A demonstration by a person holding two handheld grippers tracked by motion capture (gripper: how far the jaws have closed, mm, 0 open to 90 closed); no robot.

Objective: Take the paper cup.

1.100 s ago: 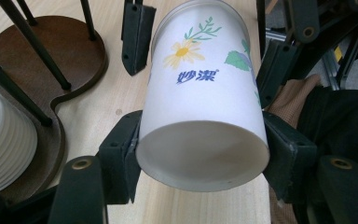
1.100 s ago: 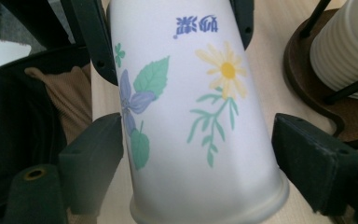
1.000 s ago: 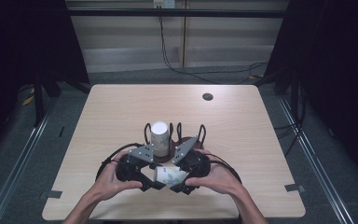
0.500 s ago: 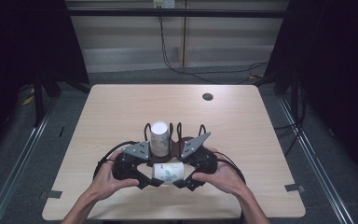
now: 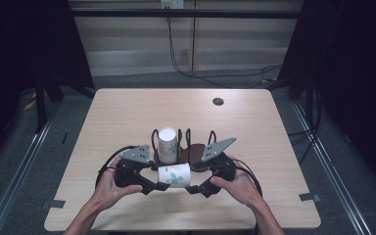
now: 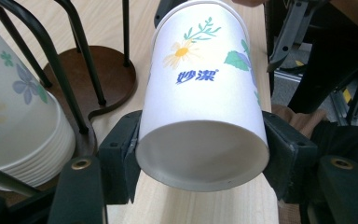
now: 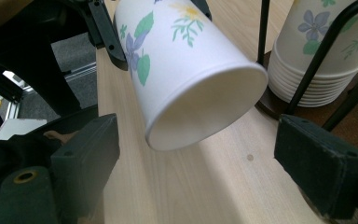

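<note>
A flowered paper cup (image 5: 174, 175) lies on its side, lifted just above the table near the front edge. My left gripper (image 5: 159, 186) is shut on its base end, pads pressed against both sides (image 6: 200, 163). My right gripper (image 5: 192, 188) faces the cup's other end, its jaws spread wide on either side without touching it (image 7: 196, 163). Behind the cup, a stack of the same cups (image 5: 167, 142) stands upside down in a black wire rack on a dark wooden base (image 5: 196, 156). The stack (image 6: 14, 126) is to the left in the left gripper view and upper right (image 7: 317, 60) in the right gripper view.
A small dark round disc (image 5: 218, 102) sits near the table's far edge. The table (image 5: 127, 112) is bare light wood to the left, right and back. Cables loop from both grippers beside the hands. Floor rails run along both sides of the table.
The cup has swung from a tilt to lying level between the two grippers. Both hands have drawn slightly toward the front edge, and the right gripper has shifted right.
</note>
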